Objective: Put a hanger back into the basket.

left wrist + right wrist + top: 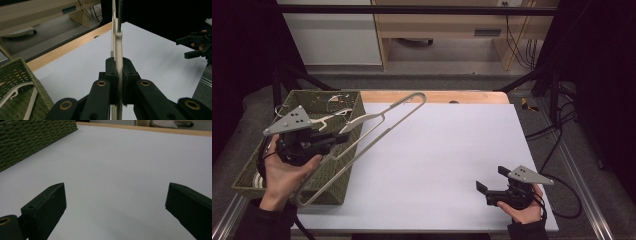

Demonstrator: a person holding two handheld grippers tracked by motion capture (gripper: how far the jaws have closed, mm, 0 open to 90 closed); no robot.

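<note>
Pale beige plastic clothes hanger (377, 122), long thin loop shape, held up in the air, one end low over the near corner of the olive-green woven basket (343, 172), other end high over the far-left part of the white tabletop (447, 165). Long axis runs on a diagonal, from near-left low to far-right high in the high view; the rounded far tip points up and away toward the wooden table edge (437, 96). Hook part curls near the grip, over the basket's right rim.

Left gripper (343, 138), black two-jaw tool with grey three-cornered plate, clamped on the hanger's flat neck. In the left gripper view the pads (111, 80) pinch the beige strip from both sides, strip standing on edge and running straight ahead out of the jaws. So hanger lies directly in and forward of the left tongs. Left hand (287, 170) is the one on it.

Right gripper (488, 186), same build, sits low at the near-right of the tabletop, well apart from the hanger, jaws spread wide with nothing between them; bare white surface shows between them in the right gripper view.

More pale hangers (334, 106) lie inside the basket.

Judgement: hanger is mid-lift out of the basket. Next move likely swings it right over open table; the low end near the basket corner could catch the weave, so it needs to clear the rim first.
</note>
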